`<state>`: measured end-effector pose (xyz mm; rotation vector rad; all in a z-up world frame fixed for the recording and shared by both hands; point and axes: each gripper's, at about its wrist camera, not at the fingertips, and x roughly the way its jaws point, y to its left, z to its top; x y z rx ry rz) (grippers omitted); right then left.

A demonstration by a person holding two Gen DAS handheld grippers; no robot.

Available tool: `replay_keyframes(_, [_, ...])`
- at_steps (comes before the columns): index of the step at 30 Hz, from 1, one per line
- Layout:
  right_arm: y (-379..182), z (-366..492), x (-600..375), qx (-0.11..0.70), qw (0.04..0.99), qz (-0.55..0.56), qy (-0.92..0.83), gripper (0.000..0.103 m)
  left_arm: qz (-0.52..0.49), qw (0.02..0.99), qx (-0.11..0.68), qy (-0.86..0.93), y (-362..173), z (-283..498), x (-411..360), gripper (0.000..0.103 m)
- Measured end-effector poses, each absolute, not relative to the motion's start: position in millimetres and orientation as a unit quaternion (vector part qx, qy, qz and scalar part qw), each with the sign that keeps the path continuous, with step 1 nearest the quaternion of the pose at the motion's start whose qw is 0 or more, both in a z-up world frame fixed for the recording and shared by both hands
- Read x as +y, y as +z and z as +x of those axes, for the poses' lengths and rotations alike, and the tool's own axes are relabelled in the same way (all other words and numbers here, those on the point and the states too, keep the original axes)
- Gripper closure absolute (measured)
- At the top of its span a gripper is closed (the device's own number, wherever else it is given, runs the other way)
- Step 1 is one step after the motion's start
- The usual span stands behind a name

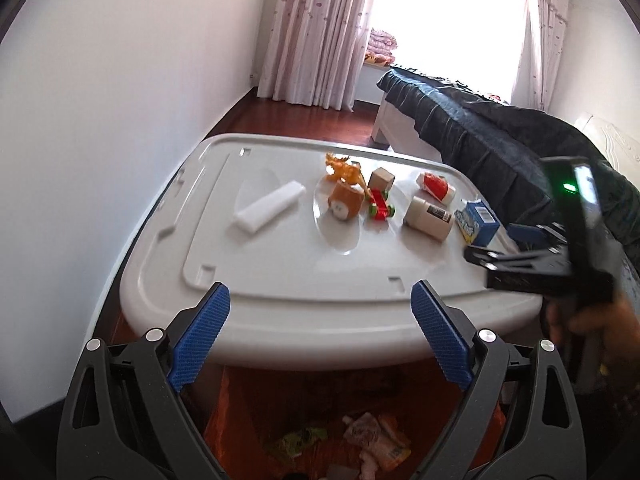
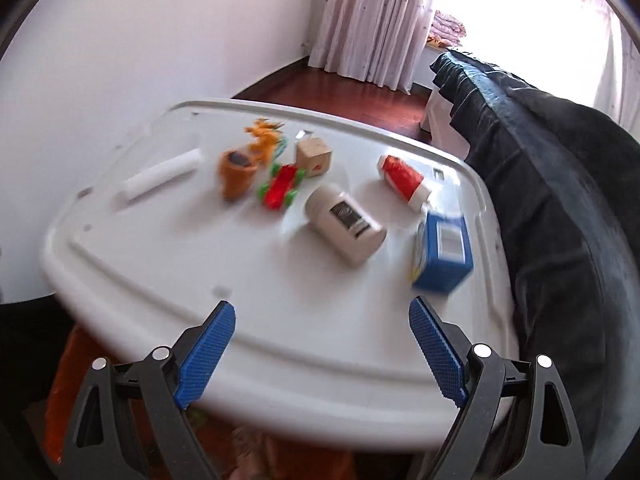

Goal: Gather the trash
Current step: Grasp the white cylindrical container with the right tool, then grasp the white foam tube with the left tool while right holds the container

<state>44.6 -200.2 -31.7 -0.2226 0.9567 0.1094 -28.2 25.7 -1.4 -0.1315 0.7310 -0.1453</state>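
Observation:
On the white lid (image 1: 280,280) (image 2: 160,264) lie a blue carton (image 1: 478,222) (image 2: 442,254), a white bottle (image 1: 428,217) (image 2: 346,224), a red-and-white bottle (image 1: 436,186) (image 2: 404,180), a white foam block (image 1: 270,207) (image 2: 160,178), a brown cube (image 1: 382,179) (image 2: 314,156), an orange cup (image 1: 346,200) (image 2: 238,172), a red toy car (image 1: 380,204) (image 2: 282,188) and an orange toy (image 1: 342,168) (image 2: 264,136). My left gripper (image 1: 320,336) is open and empty at the lid's near edge. My right gripper (image 2: 322,352) is open and empty, its body showing in the left wrist view (image 1: 540,256) near the carton.
An orange bin (image 1: 344,436) with several wrappers stands below the lid's near edge. A dark-covered bed (image 1: 500,132) (image 2: 560,184) borders the lid's right side. A white wall (image 1: 100,120) runs along the left. Curtains (image 1: 316,32) hang at the back.

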Motion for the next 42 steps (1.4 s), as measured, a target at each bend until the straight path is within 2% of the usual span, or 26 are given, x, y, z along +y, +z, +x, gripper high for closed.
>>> replay_keyframes(11, [-77.1, 138.4, -192.8, 0.493, 0.853, -0.135, 0.101, 0.016, -0.059, 0.927, 0.366, -0.066, -19.3, 5.3, 16.5, 0.013])
replay_keyframes(14, [-92.7, 154.3, -190.6, 0.512, 0.838, -0.149, 0.113, 0.026, -0.055, 0.925, 0.371, -0.062, -24.7, 9.5, 18.4, 0.013])
replay_keyframes(16, [-103.6, 165.0, -194.3, 0.537, 0.823, -0.139, 0.121, 0.028, -0.058, 0.925, 0.372, -0.056, -27.3, 9.9, 22.5, 0.013])
replay_keyframes(18, [-110.8, 170.5, -198.8, 0.550, 0.815, -0.136, 0.117, 0.040, -0.058, 0.924, 0.374, -0.053, -28.9, 12.8, 25.2, 0.013])
replay_keyframes(19, [-111.2, 171.2, -204.0, 0.553, 0.815, -0.117, 0.127, 0.042, -0.059, 0.924, 0.375, -0.051, -29.4, 13.9, 26.9, 0.013])
replay_keyframes(20, [-111.2, 171.3, -206.8, 0.557, 0.813, -0.106, 0.129, 0.051, -0.061, 0.923, 0.376, -0.050, -30.1, 15.3, 29.4, 0.013])
replay_keyframes(28, [-92.2, 133.0, -202.5, 0.524, 0.835, -0.104, 0.132, 0.054, -0.064, 0.920, 0.381, -0.064, -27.5, 50.7, 48.7, 0.013])
replay_keyframes(38, [-38.1, 97.9, -192.1, 0.477, 0.857, -0.082, 0.178, 0.056, 0.055, 0.910, 0.391, -0.127, -61.8, 152.2, 53.5, 0.014])
replay_keyframes(42, [-31.6, 96.2, -187.0, 0.468, 0.860, -0.082, 0.184, 0.056, 0.076, 0.900, 0.411, -0.123, -84.7, 179.9, 54.8, 0.021])
